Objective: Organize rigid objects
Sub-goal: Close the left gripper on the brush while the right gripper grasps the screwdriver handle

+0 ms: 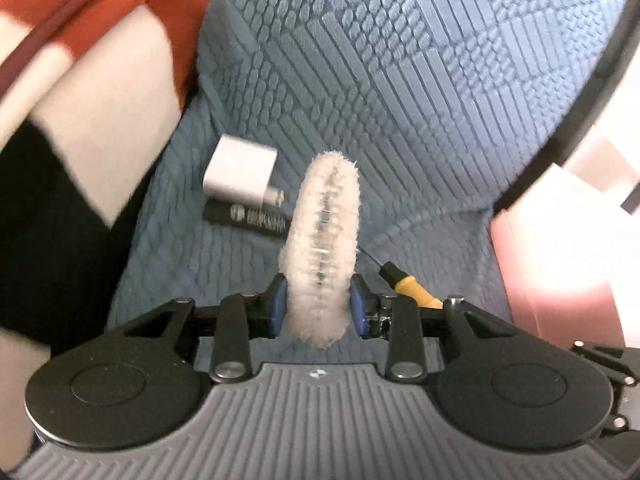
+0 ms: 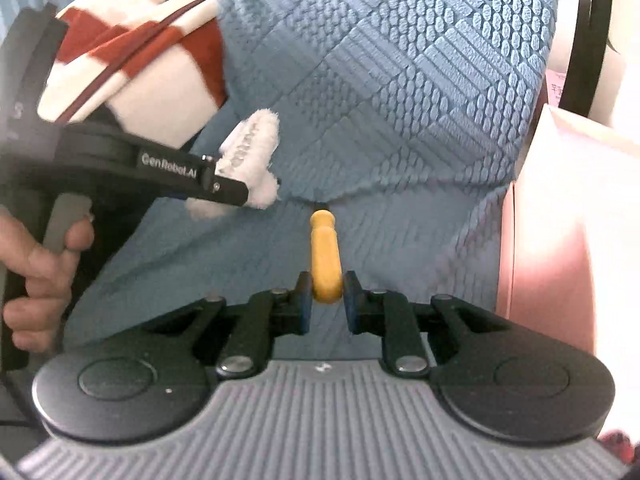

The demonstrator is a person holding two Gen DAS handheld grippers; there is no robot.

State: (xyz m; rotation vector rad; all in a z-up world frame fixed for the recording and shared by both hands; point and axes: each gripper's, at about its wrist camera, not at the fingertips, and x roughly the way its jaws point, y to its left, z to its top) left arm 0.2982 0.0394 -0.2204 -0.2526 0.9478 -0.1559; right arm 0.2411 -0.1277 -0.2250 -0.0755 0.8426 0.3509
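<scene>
My left gripper (image 1: 320, 310) is shut on a white fluffy hair clip (image 1: 324, 236) with a clear toothed middle, which stands up between the blue pads. The right wrist view shows the same clip (image 2: 256, 136) held out from the left, above the blue cushion. My right gripper (image 2: 326, 298) is shut on the butt of a yellow-handled tool (image 2: 326, 256), which points away from me. Its dark tip is hidden at the cushion seam. The yellow handle (image 1: 416, 292) also shows just right of the left pads.
A white charger block (image 1: 240, 172) and a black cylinder (image 1: 248, 216) lie on the blue textured cushion (image 1: 400, 100). A red-and-white checked fabric (image 1: 100, 4) lies at the upper left. A pink box (image 2: 568, 220) stands at the right, behind it a black ring (image 2: 592, 20).
</scene>
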